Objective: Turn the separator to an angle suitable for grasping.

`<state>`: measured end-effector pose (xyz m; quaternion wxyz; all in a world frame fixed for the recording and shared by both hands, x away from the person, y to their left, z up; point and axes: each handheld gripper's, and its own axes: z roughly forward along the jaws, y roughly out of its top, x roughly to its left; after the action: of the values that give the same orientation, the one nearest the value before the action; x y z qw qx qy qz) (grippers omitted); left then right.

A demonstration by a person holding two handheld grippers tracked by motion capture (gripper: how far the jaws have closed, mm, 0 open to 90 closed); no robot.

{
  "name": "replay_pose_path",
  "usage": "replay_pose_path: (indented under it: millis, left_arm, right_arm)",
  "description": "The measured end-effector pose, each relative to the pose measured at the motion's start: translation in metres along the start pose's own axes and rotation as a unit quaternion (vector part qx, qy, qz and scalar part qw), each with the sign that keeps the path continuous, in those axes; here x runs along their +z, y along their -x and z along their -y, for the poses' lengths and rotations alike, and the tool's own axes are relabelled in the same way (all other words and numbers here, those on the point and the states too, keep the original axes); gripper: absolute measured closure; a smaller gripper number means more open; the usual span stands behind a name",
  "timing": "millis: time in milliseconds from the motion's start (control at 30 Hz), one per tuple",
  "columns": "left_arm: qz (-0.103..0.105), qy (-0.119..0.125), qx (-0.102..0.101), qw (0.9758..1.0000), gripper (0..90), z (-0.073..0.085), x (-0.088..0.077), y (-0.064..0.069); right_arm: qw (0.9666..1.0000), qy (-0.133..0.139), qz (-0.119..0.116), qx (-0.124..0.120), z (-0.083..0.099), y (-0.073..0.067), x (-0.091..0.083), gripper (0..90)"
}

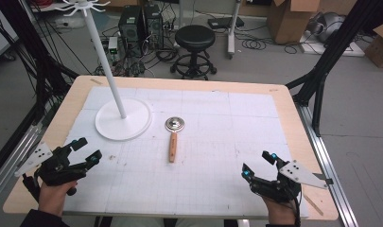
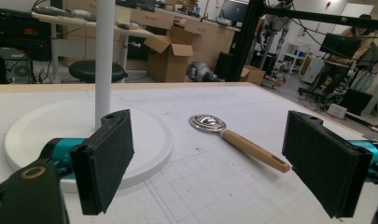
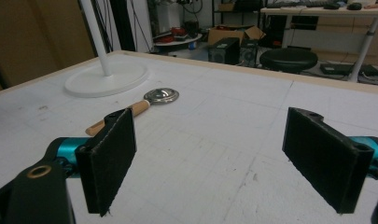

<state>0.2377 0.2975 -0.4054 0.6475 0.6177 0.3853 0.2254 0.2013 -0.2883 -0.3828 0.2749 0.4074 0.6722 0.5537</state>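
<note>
A utensil with a round metal head and a wooden handle (image 1: 173, 142) lies flat at the middle of the white mat, head toward the far side; the handle (image 2: 254, 150) and the head (image 3: 162, 95) show in the gripper views too. A white stand (image 1: 123, 118) with a tall pole and round base rises at the back left. My left gripper (image 1: 83, 151) rests near the front left corner, open with nothing between its pads (image 2: 107, 158). My right gripper (image 1: 256, 164) sits at the front right, open and empty, pads (image 3: 109, 154) wide apart. Both are well short of the utensil.
The wooden table (image 1: 293, 123) carries a white gridded mat (image 1: 227, 151). Behind the table stand a black stool (image 1: 195, 42), computer towers (image 1: 141, 23) and cardboard boxes (image 1: 293, 19). Black frame struts (image 1: 331, 52) rise at the right and left.
</note>
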Motion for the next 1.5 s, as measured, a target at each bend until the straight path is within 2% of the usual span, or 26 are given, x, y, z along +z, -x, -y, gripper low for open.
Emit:
replay_pose_path:
  millis: [100,267,433,467,500,600,633,667,700,800,833,867,900,933,967,1000,1033,1067,1100,1133,1167,1233,1267,1300,1467,1500]
  left_arm:
    - [-0.006,0.002,-0.003,1.0,17.0,0.0,0.0,-0.002]
    - [-0.012,0.003,-0.004,0.9999,16.9,0.0,0.0,-0.003]
    - [-0.015,0.007,-0.006,0.9998,17.2,0.0,-0.003,-0.004]
    - [-0.015,0.01,-0.008,0.9998,17.2,0.0,-0.003,-0.003]
    - [-0.015,0.008,-0.004,0.9999,17.2,0.0,-0.004,-0.003]
    - [-0.016,0.008,-0.007,0.9998,17.2,0.0,-0.005,-0.004]
    - [-0.021,0.01,-0.01,0.9997,17.2,0.001,-0.005,-0.005]
    - [-0.021,0.01,-0.01,0.9997,17.2,0.001,-0.005,-0.005]
    - [-0.021,0.007,-0.008,0.9997,17.2,0.001,-0.005,-0.005]
    - [-0.019,0.002,-0.005,0.9998,17.4,0.001,-0.002,-0.005]
    - [-0.018,0.002,-0.005,0.9998,17.4,0.001,-0.002,-0.004]
    - [-0.019,0.001,-0.005,0.9998,17.4,0.001,-0.002,-0.004]
    - [-0.018,0.0,-0.004,0.9998,17.5,0.001,-0.002,-0.004]
    - [-0.018,0.001,-0.006,0.9998,17.6,0.002,-0.002,-0.005]
    - [-0.019,0.002,-0.008,0.9998,17.6,0.002,-0.003,-0.005]
    - [-0.021,0.003,-0.01,0.9997,17.6,0.001,-0.004,-0.006]
    - [-0.023,0.004,-0.013,0.9997,17.6,0.001,-0.005,-0.007]
    - [-0.025,0.006,-0.015,0.9996,17.6,0.001,-0.005,-0.007]
    - [-0.026,0.006,-0.015,0.9995,17.6,0.001,-0.006,-0.008]
    - [-0.026,0.008,-0.017,0.9995,17.6,0.001,-0.005,-0.008]
    - [-0.025,0.007,-0.017,0.9995,17.6,0.001,-0.005,-0.008]
    - [-0.024,0.005,-0.017,0.9996,17.6,0.002,-0.005,-0.008]
    - [-0.023,0.005,-0.016,0.9996,17.7,0.002,-0.004,-0.008]
    - [-0.023,0.005,-0.017,0.9996,17.7,0.002,-0.004,-0.008]
    - [-0.023,0.006,-0.02,0.9995,18.4,0.002,-0.005,-0.009]
    - [-0.023,0.006,-0.02,0.9995,18.5,0.002,-0.005,-0.009]
  right_arm:
    - [0.9999,-0.006,-0.009,-0.003,0.002,-0.001,0.004,19.7]
    - [0.9998,-0.014,-0.013,0.0,0.003,-0.002,0.009,20.1]
    - [0.9993,-0.026,-0.027,0.0,0.003,-0.012,0.02,20.0]
    - [0.9988,-0.035,-0.034,0.002,0.004,-0.015,0.024,20.0]
    - [0.9977,-0.05,-0.045,0.004,0.005,-0.021,0.035,20.0]
    - [0.9974,-0.052,-0.049,0.009,0.004,-0.026,0.044,20.1]
    - [0.9961,-0.063,-0.061,-0.001,0.004,-0.033,0.06,23.7]
    - [0.9961,-0.063,-0.061,-0.001,0.004,-0.033,0.06,23.7]
    - [0.9952,-0.07,-0.068,-0.005,0.004,-0.036,0.065,27.7]
    - [0.989,-0.102,-0.105,-0.025,0.006,-0.047,0.089,48.1]
    - [0.9853,-0.117,-0.121,-0.032,0.006,-0.054,0.104,64.9]
    - [0.9853,-0.117,-0.121,-0.032,0.006,-0.054,0.104,64.9]
    - [0.9833,-0.125,-0.128,-0.034,0.006,-0.057,0.112,70.7]
    - [0.9793,-0.144,-0.132,-0.052,0.008,-0.065,0.129,73.0]
    - [0.9793,-0.144,-0.132,-0.052,0.008,-0.065,0.129,73.0]
    - [0.972,-0.173,-0.14,-0.076,0.011,-0.075,0.146,75.0]
    - [0.972,-0.173,-0.14,-0.076,0.011,-0.075,0.146,75.0]
    - [0.9634,-0.2,-0.146,-0.102,0.015,-0.084,0.162,78.6]
    - [0.9605,-0.209,-0.149,-0.108,0.015,-0.087,0.167,80.4]
    - [0.9605,-0.209,-0.149,-0.108,0.015,-0.087,0.167,80.4]
    - [0.9553,-0.226,-0.151,-0.116,0.016,-0.091,0.178,85.1]
    - [0.9508,-0.242,-0.154,-0.118,0.014,-0.093,0.189,89.2]
    - [0.9487,-0.247,-0.156,-0.121,0.012,-0.095,0.195,89.3]
    - [0.9487,-0.247,-0.156,-0.121,0.012,-0.095,0.195,89.3]
    - [0.9362,-0.272,-0.175,-0.137,0.008,-0.112,0.22,89.3]
    - [0.9351,-0.273,-0.176,-0.141,0.008,-0.115,0.224,89.3]
